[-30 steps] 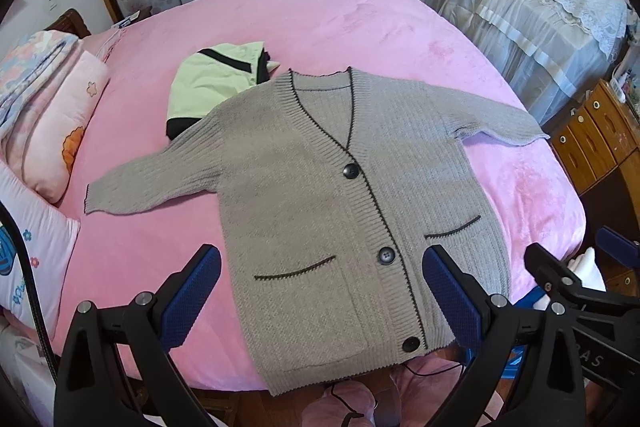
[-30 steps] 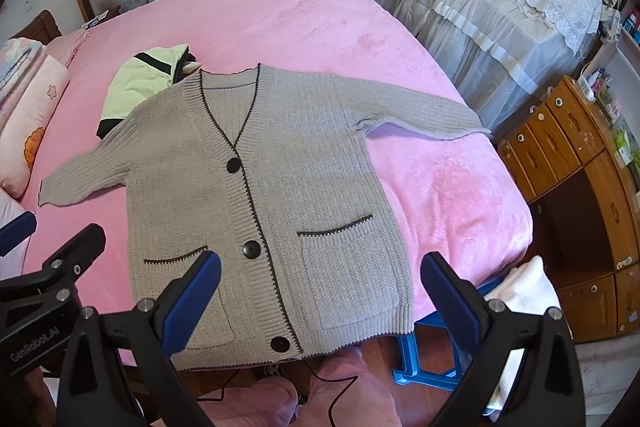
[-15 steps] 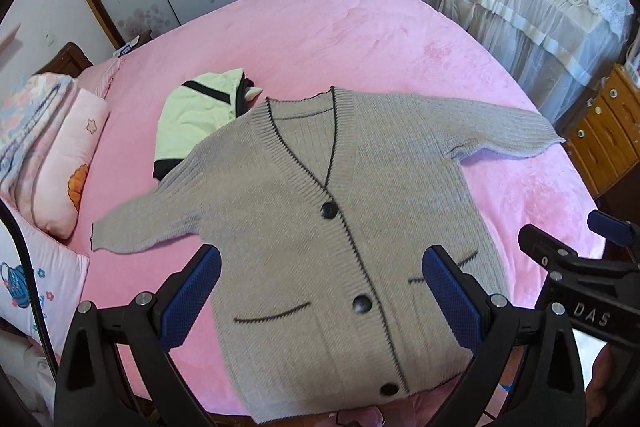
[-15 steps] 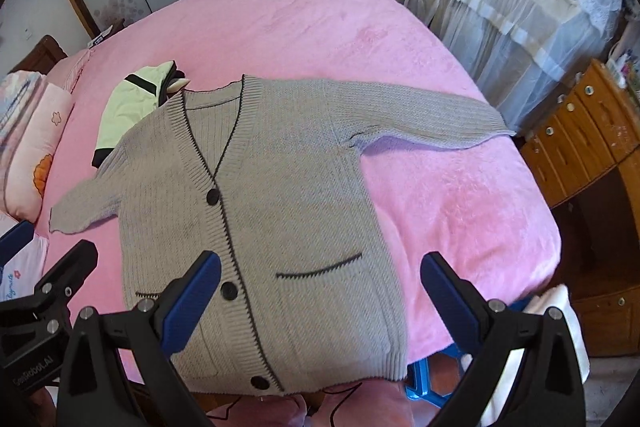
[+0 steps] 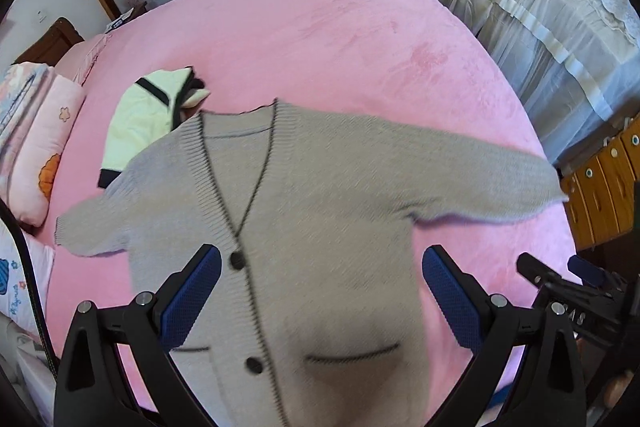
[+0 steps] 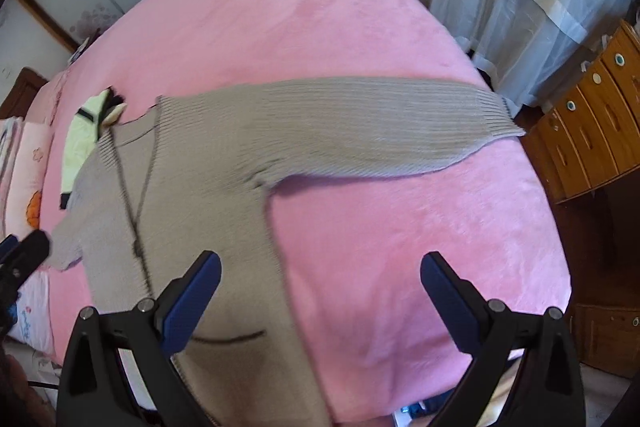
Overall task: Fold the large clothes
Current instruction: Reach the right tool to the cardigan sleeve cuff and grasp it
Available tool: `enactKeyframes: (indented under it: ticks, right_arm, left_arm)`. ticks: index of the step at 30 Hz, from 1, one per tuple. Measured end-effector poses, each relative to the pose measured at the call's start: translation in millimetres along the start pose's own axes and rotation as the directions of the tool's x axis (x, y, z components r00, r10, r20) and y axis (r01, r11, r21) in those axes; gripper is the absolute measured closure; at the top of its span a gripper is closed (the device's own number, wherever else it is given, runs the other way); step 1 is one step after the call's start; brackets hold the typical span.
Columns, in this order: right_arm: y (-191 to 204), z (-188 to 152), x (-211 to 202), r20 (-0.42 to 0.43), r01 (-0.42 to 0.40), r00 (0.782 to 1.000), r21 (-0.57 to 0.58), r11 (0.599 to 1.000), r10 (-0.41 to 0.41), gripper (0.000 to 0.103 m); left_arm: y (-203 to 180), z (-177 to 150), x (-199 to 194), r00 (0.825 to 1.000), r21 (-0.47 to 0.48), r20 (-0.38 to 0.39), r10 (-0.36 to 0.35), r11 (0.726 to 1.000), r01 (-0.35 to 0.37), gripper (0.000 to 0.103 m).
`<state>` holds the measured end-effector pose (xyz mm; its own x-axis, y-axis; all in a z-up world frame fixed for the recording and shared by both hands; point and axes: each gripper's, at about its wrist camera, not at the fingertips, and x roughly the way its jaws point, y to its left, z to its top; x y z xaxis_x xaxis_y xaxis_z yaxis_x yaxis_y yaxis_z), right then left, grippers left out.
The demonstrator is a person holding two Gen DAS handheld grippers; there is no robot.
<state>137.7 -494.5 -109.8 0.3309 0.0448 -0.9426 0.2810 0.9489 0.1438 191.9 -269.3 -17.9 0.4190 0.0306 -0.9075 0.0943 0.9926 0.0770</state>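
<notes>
A grey cardigan (image 5: 320,227) lies spread flat, front up and buttoned, on the pink bed (image 5: 320,39), sleeves out to both sides, likely so it can be folded from its edges. The left hand-held gripper (image 5: 320,295) hangs over its chest, jaws wide apart and empty. The right hand-held gripper (image 6: 320,299) hangs over the side seam below the right-side sleeve (image 6: 360,123), equally spread and empty.

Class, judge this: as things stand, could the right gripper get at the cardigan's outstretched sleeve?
Probably yes: the right gripper is open, and only bare pink bedspread lies between it and the sleeve.
</notes>
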Motion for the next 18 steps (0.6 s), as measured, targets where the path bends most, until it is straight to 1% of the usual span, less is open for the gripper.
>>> enactKeyframes:
  ticks: [3,6,8,9,10,11,13,14,18]
  right_arm:
    - [-48,22,23,0.008,0.018,1.000,0.078,0.997,-0.018,0.003]
    - [-95,40,47,0.028,0.031,0.999,0.149,0.988,-0.036,0.005]
    - [-123,50,68,0.016,0.033,0.999,0.203,0.979,-0.037,0.011]
    - [-140,53,80,0.002,0.021,1.000,0.243,0.970,-0.022,0.014]
    - [-154,56,93,-0.008,0.004,1.000,0.281,0.960,-0.002,0.019]
    - [-164,57,102,-0.020,-0.006,1.000,0.310,0.951,0.013,0.022]
    - [-184,59,124,-0.046,-0.030,0.998,0.377,0.926,0.051,0.025]
    - [-189,61,130,-0.049,-0.037,0.997,0.393,0.919,0.061,0.026]
    - [-205,66,154,-0.052,-0.042,0.996,0.433,0.900,0.071,0.028]
  left_arm:
    - [-23,15,20,1.000,-0.003,-0.007,-0.011,1.000,0.011,0.003]
    - [-38,22,41,1.000,0.000,-0.020,-0.011,1.000,0.011,0.003]
    - [-48,26,55,0.999,0.004,-0.033,0.000,1.000,0.000,0.003]
    - [-52,27,65,0.999,0.006,-0.045,0.004,1.000,-0.004,0.003]
    - [-56,28,73,0.998,0.010,-0.057,0.009,1.000,-0.008,0.003]
    - [-59,29,80,0.997,0.013,-0.071,0.017,1.000,-0.016,0.004]
    - [-66,31,97,0.994,0.013,-0.110,0.020,1.000,-0.018,0.006]
    - [-69,32,104,0.992,0.007,-0.126,0.018,1.000,-0.018,0.007]
    - [-77,34,123,0.988,-0.009,-0.156,-0.016,1.000,0.015,0.007]
